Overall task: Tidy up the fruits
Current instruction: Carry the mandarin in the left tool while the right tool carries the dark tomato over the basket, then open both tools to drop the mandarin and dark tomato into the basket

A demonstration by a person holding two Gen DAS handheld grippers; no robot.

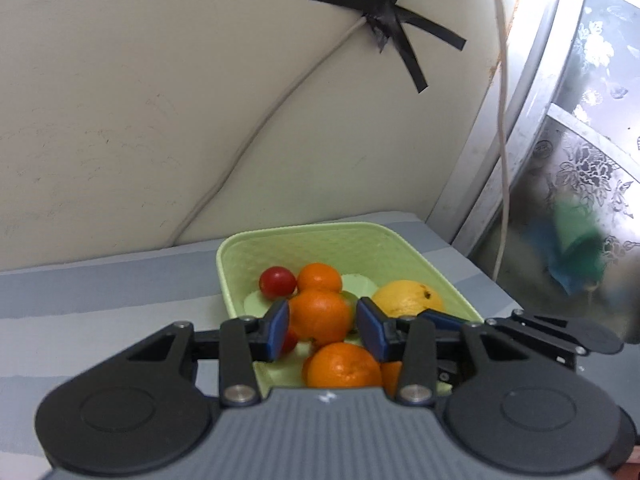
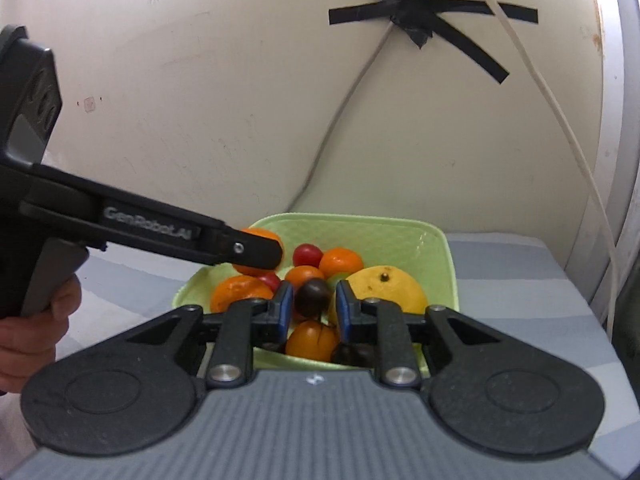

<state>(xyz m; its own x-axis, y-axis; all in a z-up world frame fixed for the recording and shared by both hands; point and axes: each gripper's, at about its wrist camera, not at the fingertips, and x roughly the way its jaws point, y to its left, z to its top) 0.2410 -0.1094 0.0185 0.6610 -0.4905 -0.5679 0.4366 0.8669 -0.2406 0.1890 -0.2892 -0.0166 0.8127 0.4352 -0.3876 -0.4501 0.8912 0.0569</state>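
A light green basket (image 1: 320, 240) (image 2: 400, 232) on a striped cloth holds several tangerines, red cherry tomatoes (image 1: 277, 282), a large yellow citrus (image 1: 408, 298) (image 2: 384, 292) and dark round fruits. My left gripper (image 1: 323, 322) is shut on a tangerine (image 1: 320, 314) held above the basket; it also shows in the right wrist view (image 2: 258, 252), where the left gripper's arm crosses from the left. My right gripper (image 2: 311, 304) is shut on a dark purple round fruit (image 2: 313, 297) over the basket's near side.
A cream wall with black taped cables (image 1: 384, 12) rises just behind the basket. A metal-framed patterned glass door (image 1: 580, 140) stands at the right. The grey-blue striped cloth (image 1: 100, 300) covers the surface around the basket.
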